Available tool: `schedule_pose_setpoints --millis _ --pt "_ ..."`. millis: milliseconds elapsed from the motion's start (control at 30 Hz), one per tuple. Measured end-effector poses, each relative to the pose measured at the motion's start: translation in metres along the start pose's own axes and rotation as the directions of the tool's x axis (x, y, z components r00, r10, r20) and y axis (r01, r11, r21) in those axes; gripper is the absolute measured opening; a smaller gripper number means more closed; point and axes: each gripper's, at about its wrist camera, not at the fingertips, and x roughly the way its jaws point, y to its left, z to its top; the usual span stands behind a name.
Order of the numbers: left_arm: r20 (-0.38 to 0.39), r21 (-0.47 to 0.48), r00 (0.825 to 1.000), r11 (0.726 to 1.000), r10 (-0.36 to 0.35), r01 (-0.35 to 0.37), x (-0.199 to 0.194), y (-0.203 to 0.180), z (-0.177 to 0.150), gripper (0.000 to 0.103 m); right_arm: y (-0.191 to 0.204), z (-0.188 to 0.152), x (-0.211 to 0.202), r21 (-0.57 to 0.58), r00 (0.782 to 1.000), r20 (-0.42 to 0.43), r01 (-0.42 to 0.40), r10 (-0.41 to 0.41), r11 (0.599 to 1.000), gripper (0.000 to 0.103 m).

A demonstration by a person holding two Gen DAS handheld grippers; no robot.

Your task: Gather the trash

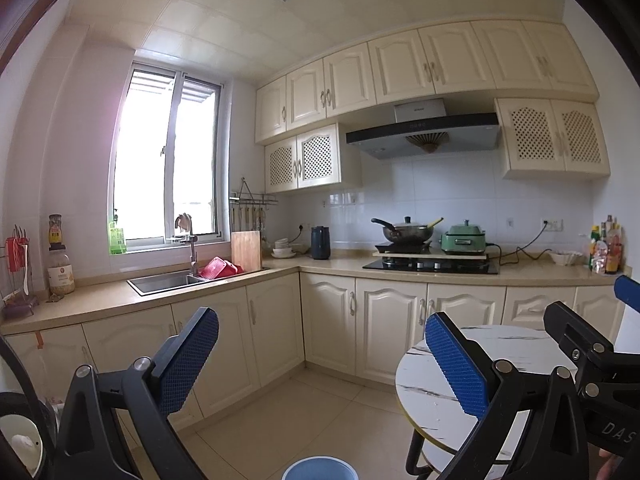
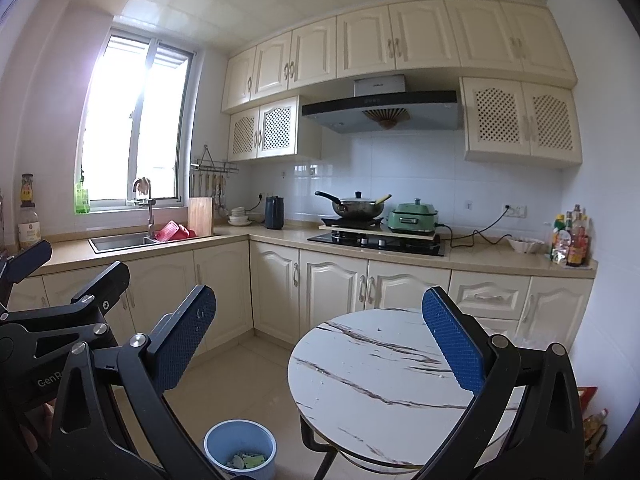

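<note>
Two grippers, both carried level above the floor, both empty.

Left gripper (image 1: 322, 364): blue-padded fingers (image 1: 188, 356) spread wide apart, nothing between them. Through the gap its own camera shows bare floor tile and the lower cabinets. The right gripper's black frame enters this view at the right edge.

Right gripper (image 2: 320, 344): blue pads (image 2: 452, 344) likewise released, gap unoccupied. One finger stands in front of the round marble-pattern table (image 2: 360, 376); whether it touches the tabletop cannot be told, though it appears to be held clear of it.

Table: white top with dark veins, black legs. Surface shows only a few tiny specks, too small to identify; no distinct piece of trash on it.

Blue bin (image 2: 240, 446): on the floor just beside the table's left legs, below and between the grippers. Open top; several pale green and grey scraps lie at the bottom. This is where the task's trash is found.

Floor: beige tile, no litter visible in either view.

Worktop (image 2: 500, 258): sink, red rack, cutting board, kettle, wok on hob, green electric pot, bottles. Nothing there reads plainly as waste.

Step in hand, as judged: between pickups or near the end, since the table looks cleared and the bin is holding scraps.

Next move, as judged: a scan for remaining litter; if any specks count, a lowered, narrow pinch on the tabletop, then a carry to the bin.
</note>
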Motion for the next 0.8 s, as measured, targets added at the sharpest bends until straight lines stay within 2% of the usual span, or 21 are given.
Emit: schedule_pose_setpoints --millis 800 --pt "-0.001 0.006 1.000 1.000 -0.007 0.007 0.004 0.019 0.018 0.102 0.001 -0.002 0.001 0.000 1.000 -0.004 0.002 -0.002 1.000 0.103"
